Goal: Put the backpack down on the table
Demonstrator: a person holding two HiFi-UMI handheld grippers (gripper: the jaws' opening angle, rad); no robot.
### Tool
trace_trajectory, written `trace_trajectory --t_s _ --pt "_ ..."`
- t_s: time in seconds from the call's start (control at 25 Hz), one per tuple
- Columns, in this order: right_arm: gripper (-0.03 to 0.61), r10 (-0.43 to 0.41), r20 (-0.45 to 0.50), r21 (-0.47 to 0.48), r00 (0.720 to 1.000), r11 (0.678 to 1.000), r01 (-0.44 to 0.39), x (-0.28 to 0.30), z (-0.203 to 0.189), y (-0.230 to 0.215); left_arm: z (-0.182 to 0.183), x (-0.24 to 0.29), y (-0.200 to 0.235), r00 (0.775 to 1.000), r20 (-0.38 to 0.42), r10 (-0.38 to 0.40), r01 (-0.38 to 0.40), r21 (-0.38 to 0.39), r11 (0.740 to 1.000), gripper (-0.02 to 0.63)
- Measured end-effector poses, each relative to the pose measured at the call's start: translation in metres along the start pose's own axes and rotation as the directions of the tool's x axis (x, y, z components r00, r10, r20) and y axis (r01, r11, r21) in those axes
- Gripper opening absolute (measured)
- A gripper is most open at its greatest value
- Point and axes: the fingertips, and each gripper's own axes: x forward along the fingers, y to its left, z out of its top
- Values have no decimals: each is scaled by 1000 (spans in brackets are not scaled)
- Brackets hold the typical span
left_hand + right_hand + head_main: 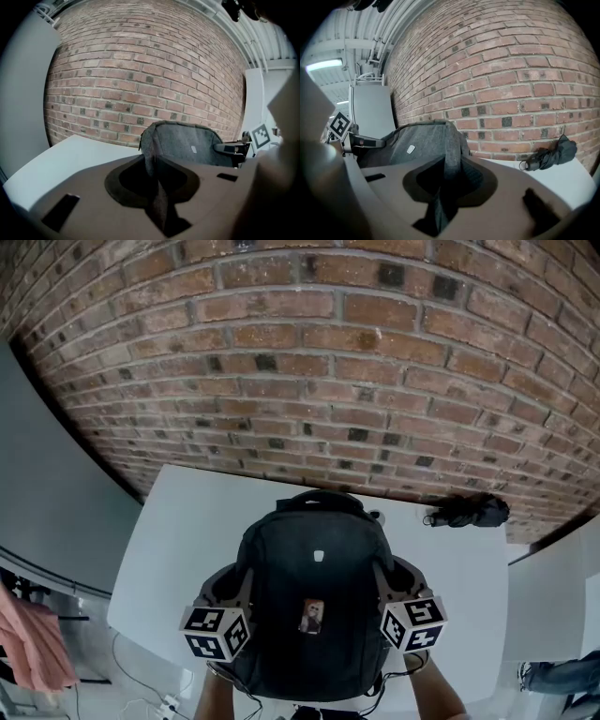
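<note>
A dark grey backpack hangs over the near part of the white table, its front facing up in the head view. My left gripper is shut on the fabric of the backpack's left side; in the left gripper view a fold of the grey backpack runs between the jaws of the left gripper. My right gripper is shut on the right side; in the right gripper view the backpack is pinched in the right gripper. Whether the backpack's bottom touches the table is hidden.
A folded black umbrella lies on the table at the far right, also seen as the umbrella in the right gripper view. A brick wall stands right behind the table. Cables lie on the floor at the lower left.
</note>
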Motion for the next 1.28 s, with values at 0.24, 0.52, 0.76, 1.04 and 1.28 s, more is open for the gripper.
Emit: trace_trajectory --t_s 0.24,0.52,0.76,1.04,1.28 --pt "66 -5 -29 -4 1000 1000 5 13 -12 -7 -9 16 4 999 -37 20 -20 4 1000 74" --pt "66 -18 -63 1 998 1000 18 32 -29 -17 -22 36 11 996 -82 40 -40 2 999 77" --pt "66 -29 -93 20 995 999 31 45 -44 -24 -34 52 16 993 -111 45 -45 0 999 78" --pt "67 -28 -131 43 991 999 34 57 -61 -30 -48 66 23 988 -152 37 -42 -30 999 81" --pt "71 -28 -168 65 985 997 39 68 -76 -35 -62 80 30 978 -203 40 -51 -50 997 86"
